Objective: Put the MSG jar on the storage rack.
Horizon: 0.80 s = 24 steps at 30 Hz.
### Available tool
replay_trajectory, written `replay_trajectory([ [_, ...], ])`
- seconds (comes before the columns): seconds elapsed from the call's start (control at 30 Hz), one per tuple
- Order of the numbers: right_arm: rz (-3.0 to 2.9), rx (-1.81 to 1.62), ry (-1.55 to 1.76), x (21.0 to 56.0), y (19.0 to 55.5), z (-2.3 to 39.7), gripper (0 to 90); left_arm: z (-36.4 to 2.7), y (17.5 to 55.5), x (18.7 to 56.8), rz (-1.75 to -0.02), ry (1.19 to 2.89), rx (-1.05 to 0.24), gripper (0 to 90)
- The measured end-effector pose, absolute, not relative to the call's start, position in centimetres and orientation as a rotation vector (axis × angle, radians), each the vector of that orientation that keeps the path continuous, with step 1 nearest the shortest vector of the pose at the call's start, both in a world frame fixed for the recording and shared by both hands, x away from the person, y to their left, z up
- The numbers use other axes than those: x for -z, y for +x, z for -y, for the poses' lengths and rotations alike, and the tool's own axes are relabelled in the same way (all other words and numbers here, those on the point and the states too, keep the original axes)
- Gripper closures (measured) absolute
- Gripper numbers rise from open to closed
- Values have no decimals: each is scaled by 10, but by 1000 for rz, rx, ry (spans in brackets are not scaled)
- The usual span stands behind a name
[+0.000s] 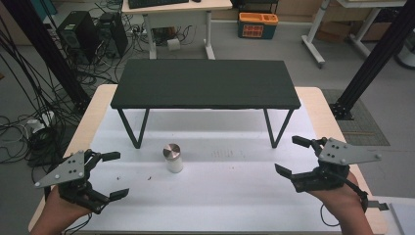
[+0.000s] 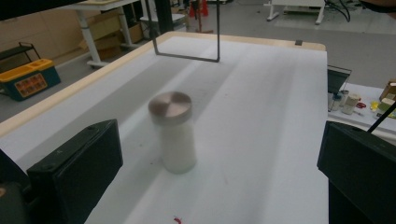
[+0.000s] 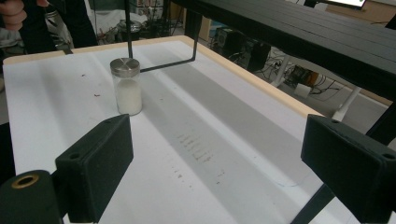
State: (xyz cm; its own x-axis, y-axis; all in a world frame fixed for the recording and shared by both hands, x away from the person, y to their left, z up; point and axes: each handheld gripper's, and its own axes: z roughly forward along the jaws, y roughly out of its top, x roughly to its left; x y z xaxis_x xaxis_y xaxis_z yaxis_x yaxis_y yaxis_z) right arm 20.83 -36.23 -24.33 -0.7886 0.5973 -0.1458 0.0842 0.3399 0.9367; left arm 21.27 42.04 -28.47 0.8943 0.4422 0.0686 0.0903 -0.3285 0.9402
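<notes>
A small white jar with a flat metal lid point(image 1: 172, 157) stands upright on the white table top point(image 1: 225, 191), left of centre. It is also in the left gripper view point(image 2: 174, 132) and the right gripper view point(image 3: 126, 86). My left gripper point(image 1: 114, 175) rests at the table's left front with its jaws wide apart and nothing between them, a short way left of the jar. At the right front my right gripper point(image 1: 292, 155) is open too and empty, far from the jar.
A low black shelf point(image 1: 205, 83) on thin black metal legs spans the back half of the table. Off the table lie cables and computer cases at left, a desk and an orange bin point(image 1: 258, 24) behind, and a black post point(image 1: 372, 63) at right.
</notes>
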Motion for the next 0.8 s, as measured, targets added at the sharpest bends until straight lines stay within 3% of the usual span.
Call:
replay_trajectory([
  [0.8,-2120,-1472,605,249,204,368,87,-414,216,289,-402,1887,-363,2],
])
